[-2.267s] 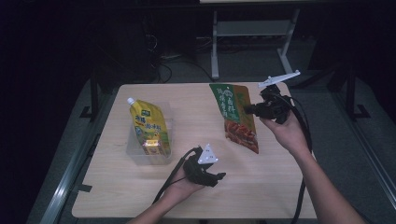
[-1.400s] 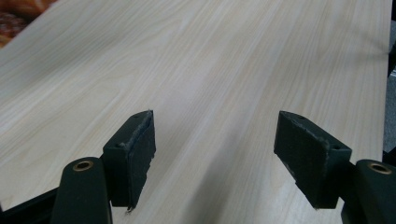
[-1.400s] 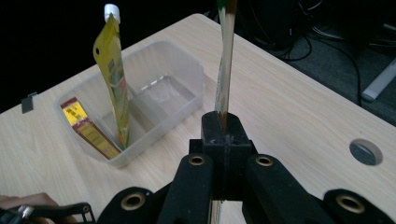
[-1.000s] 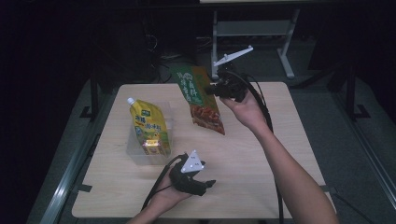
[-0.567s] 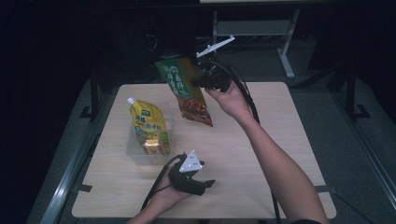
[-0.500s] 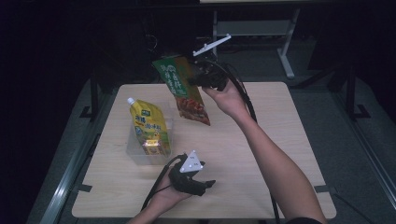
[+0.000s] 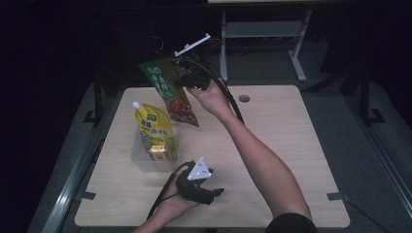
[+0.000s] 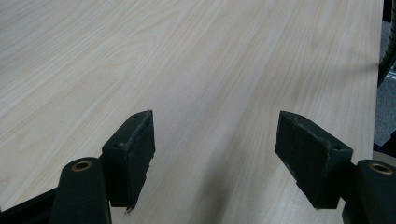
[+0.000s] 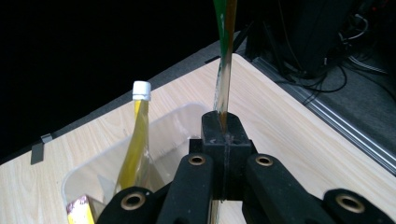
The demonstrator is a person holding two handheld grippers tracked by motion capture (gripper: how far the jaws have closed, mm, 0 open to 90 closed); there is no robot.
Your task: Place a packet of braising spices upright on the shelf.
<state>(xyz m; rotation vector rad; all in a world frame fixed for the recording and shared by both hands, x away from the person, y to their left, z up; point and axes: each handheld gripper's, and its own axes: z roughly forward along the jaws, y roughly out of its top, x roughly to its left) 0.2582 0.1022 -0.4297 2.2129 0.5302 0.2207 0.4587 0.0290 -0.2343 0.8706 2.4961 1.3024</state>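
Right gripper [image 7: 180, 80] jaws clamp green pouch [image 7: 167, 92] above clear bin [image 7: 141, 158].

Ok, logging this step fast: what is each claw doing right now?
Left claw: open, holding nothing, over bare table.
Right claw: shut on the green snack pouch, held above the clear bin.

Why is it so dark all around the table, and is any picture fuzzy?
High view: light falls on the table, the room around it stays black, and all looks a bit soft. Left gripper view: bright, even wood, sharp. Right gripper view: black background; the green pouch appears edge-on as a thin strip.
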